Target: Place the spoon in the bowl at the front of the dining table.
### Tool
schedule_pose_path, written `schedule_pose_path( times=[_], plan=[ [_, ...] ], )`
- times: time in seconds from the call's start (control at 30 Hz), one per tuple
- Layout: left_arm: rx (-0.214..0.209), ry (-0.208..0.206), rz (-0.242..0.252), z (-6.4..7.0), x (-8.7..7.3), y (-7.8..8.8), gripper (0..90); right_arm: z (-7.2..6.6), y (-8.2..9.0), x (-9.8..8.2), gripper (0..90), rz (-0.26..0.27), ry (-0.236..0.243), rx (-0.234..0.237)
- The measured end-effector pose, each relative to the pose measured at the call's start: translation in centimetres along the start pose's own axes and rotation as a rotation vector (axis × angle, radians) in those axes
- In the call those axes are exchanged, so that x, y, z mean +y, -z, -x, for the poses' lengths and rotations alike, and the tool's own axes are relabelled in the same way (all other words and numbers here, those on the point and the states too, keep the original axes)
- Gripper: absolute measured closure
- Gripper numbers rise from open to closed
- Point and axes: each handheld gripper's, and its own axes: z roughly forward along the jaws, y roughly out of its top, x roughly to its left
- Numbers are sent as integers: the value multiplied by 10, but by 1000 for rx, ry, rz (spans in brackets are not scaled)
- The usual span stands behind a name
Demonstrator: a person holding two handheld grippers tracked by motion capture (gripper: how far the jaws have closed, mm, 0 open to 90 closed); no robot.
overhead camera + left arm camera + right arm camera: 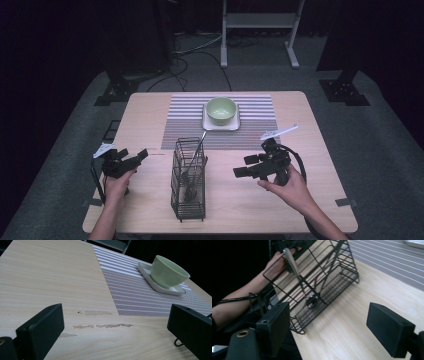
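Worktop [310, 200] of pale wood is carrying everything here. A black wire basket [189, 181] is standing upright near the front edge, in the middle, between the two grippers. A long metal utensil [195, 159] is leaning inside it, with its handle sticking up out of the top toward the back. I cannot tell if it is a spoon or a fork.

The left gripper [135, 159] is sitting in the person's left hand [118, 184], to the left of the basket and near it. Its jaws are standing wide apart and holding nothing. In the left gripper view they are pointing over the bare wood toward the striped placemat [140, 293].

The right gripper [246, 166] is sitting in the person's right hand [290, 187], to the right of the basket. It is pointing at the basket but is not touching it. Its jaws are wide apart too, with nothing between them. In the right gripper view the basket is lying just ahead of the jaws, and the utensil's handle is showing through the wires.

A green bowl [221, 110] is sitting on a small white square plate [206, 123]. The plate is resting on the placemat, behind the basket and well apart from both grippers.
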Motion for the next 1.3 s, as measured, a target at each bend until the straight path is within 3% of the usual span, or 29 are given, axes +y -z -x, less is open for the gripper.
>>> schedule_pose_path(
  times=[0.1,0.47,0.83,1.3],
  plan=[
    [2,2,-1,-1,0,0,0,-2,-4,6,210,-3,-16,37],
    [5,6,4,-3,0,0,0,-19,-13,24,242,-43,21,62],
    [7,3,2,-2,0,0,0,-32,-22,40,264,-82,46,57],
    [6,3,1,-2,0,0,0,-36,-34,56,324,-120,11,68]
  ],
)
